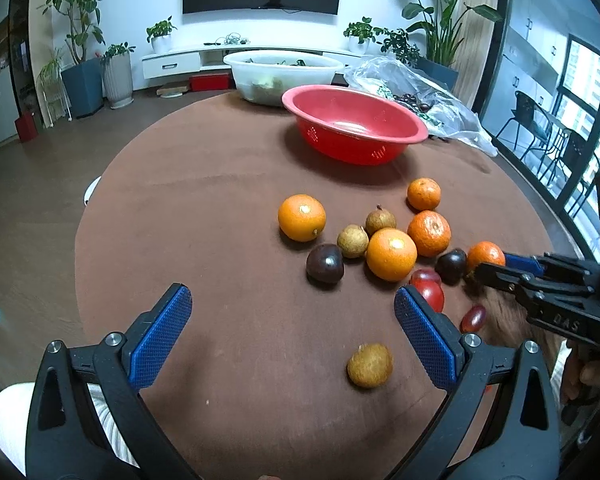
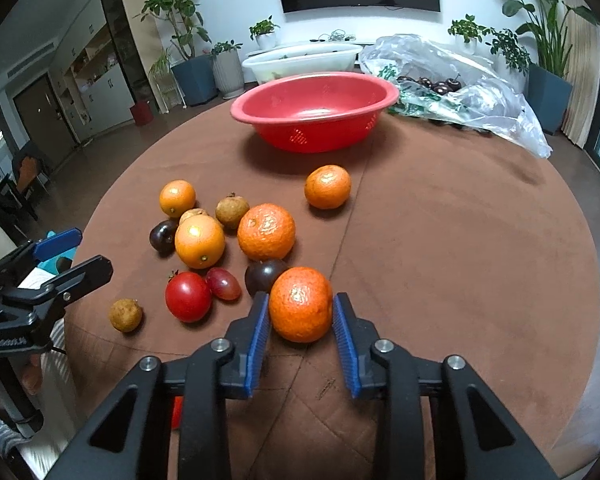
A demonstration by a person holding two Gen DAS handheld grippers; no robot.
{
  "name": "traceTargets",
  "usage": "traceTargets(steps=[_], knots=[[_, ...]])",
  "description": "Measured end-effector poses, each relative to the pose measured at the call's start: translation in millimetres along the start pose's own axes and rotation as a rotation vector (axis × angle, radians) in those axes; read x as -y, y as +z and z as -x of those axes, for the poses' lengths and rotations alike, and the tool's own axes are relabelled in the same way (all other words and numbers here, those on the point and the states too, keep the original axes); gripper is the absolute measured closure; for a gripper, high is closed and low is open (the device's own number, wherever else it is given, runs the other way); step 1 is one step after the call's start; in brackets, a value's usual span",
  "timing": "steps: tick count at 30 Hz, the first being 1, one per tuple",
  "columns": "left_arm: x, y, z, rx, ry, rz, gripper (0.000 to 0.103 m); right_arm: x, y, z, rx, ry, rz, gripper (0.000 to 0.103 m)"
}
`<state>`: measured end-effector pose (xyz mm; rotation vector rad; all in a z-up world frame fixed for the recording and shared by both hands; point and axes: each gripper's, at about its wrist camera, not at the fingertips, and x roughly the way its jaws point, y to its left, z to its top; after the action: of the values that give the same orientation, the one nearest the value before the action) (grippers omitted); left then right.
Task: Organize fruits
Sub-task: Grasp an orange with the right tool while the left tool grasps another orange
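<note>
While the left gripper (image 1: 292,308) is held wide open and empty above the brown tablecloth (image 1: 220,220), a round orange tangerine (image 2: 301,304) is bracketed by the right gripper (image 2: 301,314), apparently being grasped. Lifting to the red plastic basin (image 2: 316,110) is judged next. Only the right view shows this grip closely.

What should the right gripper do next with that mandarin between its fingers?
Probably lift it and carry it toward the red basket. The right gripper has its blue pads against both sides of the mandarin, which still sits on the table, and the basket looks empty.
</note>
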<state>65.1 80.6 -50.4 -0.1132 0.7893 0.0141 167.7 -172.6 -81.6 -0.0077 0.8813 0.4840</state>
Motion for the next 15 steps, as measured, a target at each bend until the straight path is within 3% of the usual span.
traceTargets(steps=[12, 15], knots=[[-22, 53, -49, -0.051, -0.035, 0.158, 0.001, 9, 3, 2, 0.017, 0.022, -0.042, 0.068], [-22, 61, -60, -0.052, -0.03, 0.159, 0.003, 10, 3, 2, 0.017, 0.024, -0.042, 0.068]])
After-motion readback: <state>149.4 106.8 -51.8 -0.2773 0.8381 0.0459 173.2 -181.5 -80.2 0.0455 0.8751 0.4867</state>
